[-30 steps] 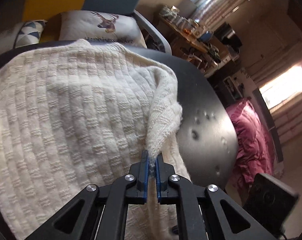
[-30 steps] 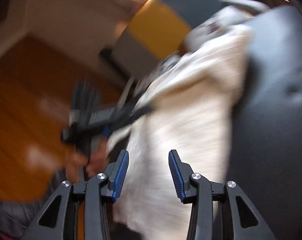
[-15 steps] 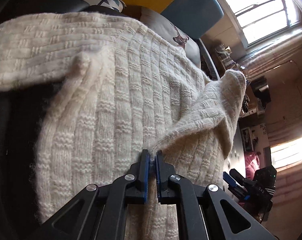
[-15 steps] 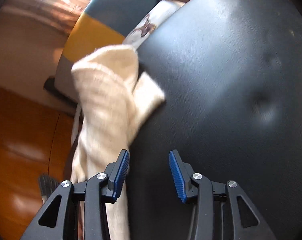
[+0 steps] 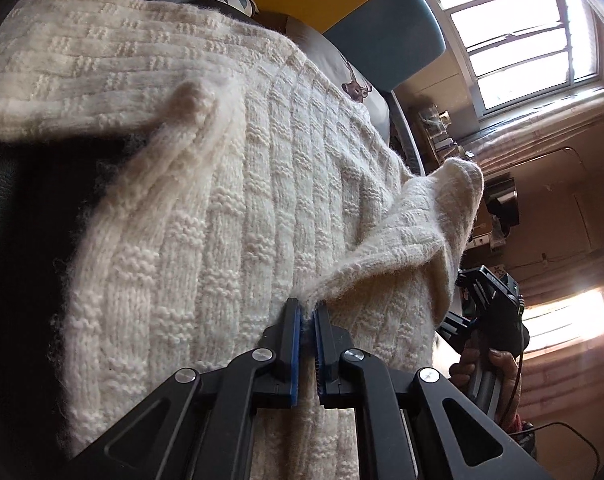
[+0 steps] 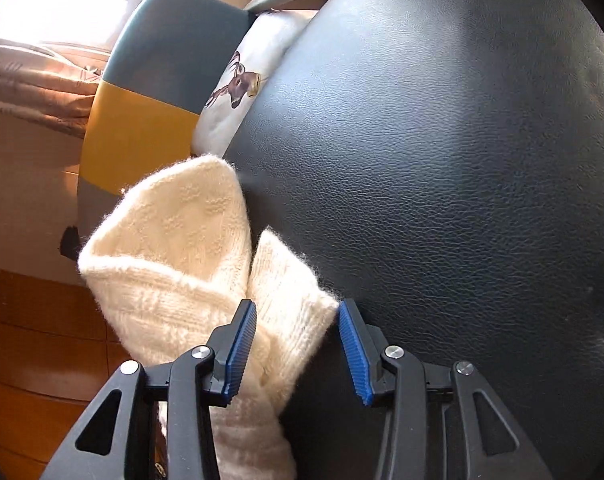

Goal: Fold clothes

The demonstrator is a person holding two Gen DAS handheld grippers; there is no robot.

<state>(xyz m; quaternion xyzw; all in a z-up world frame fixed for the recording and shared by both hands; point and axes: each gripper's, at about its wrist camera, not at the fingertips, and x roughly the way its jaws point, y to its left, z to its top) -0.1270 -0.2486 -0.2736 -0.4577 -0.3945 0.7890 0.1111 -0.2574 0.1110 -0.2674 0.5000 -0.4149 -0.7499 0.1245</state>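
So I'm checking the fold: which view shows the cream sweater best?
The left wrist view: the sweater spreads across it, pinched by the left hand-held gripper. The right wrist view shows only one folded end.

The left hand-held gripper [image 5: 306,310] is reaching up from the bottom centre of the left wrist view, its black linkage arms spreading toward the lower corners. Its blue-padded jaws are pressing nearly together, pinching a fold of cream knit. At the lower right of that view, the person's hand [image 5: 488,376] is wrapping around a black grip. The right hand-held gripper [image 6: 297,330] is entering from the bottom centre of the right wrist view, its jaws standing wide apart, the ribbed blue pads [image 6: 352,344] facing each other, clamping nothing.
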